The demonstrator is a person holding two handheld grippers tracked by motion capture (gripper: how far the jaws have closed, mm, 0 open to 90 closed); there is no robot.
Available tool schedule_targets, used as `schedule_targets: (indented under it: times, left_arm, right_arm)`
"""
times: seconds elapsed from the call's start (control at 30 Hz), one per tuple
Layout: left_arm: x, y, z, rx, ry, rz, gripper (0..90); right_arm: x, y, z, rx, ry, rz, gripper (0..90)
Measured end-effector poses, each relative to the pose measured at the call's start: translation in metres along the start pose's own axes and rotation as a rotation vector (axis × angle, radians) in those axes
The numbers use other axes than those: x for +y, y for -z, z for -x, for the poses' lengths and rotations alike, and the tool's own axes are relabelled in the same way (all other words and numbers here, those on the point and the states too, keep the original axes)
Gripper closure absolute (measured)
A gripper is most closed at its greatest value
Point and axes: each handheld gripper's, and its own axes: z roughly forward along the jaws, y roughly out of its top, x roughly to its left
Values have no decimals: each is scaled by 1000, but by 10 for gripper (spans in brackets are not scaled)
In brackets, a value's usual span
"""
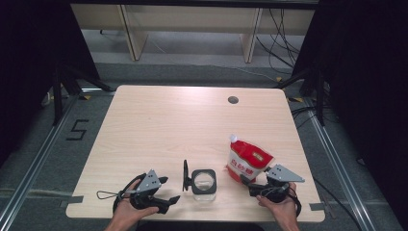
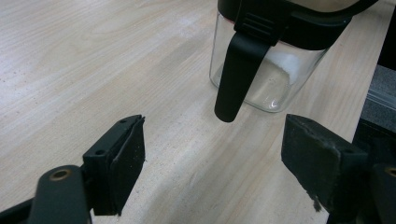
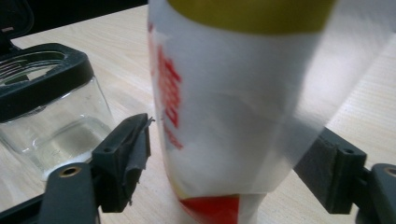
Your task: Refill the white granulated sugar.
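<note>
Left claw (image 1: 169,190) sits at the near edge of the worktop (image 1: 159,125), held in the left hand (image 1: 126,212), jaws spread wide with nothing between them; in the left gripper view its pads (image 2: 125,163) frame bare wood, pointing at the jar just ahead, not touching it. Right claw (image 1: 246,185) is at the near right, in the right hand (image 1: 281,206), jaws open wide and set either side of the base of the pouch (image 1: 246,161). In the right gripper view the pouch (image 3: 233,107) stands between the pads (image 3: 133,156) with a gap at the left pad, so not clamped; contact at the right pad is hard to tell, the bag overlaps it in the frame. Next out: clear glass jar (image 1: 204,181) with a black square rim, near centre front, between the two claws, upright, a thin layer of white stuff at the bottom. Its black flip lid (image 1: 185,175) stands open on the jar's left side; the lid's tab (image 2: 236,74) hangs down in front of the glass. The red and white pouch stands upright just right of the jar, apart from it, white spout at the top. Far side of the worktop: a round cable hole (image 1: 233,100).
</note>
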Motion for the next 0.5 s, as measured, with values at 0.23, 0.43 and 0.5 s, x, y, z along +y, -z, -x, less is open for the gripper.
schedule_targets:
  times: [0.23, 0.43, 0.5]
  left_arm:
    - [0, 0, 0, -1, -4, 2, 212]
    - [0, 0, 0, -1, -4, -1, 212]
    - [0, 0, -1, 0, -8, -5, 212]
  right_arm:
    - [-1, -6, 5, 41, 21, -9, 203]
    - [-2, -15, 11, 109, 29, 20, 230]
    - [-2, -16, 14, 101, 45, 27, 233]
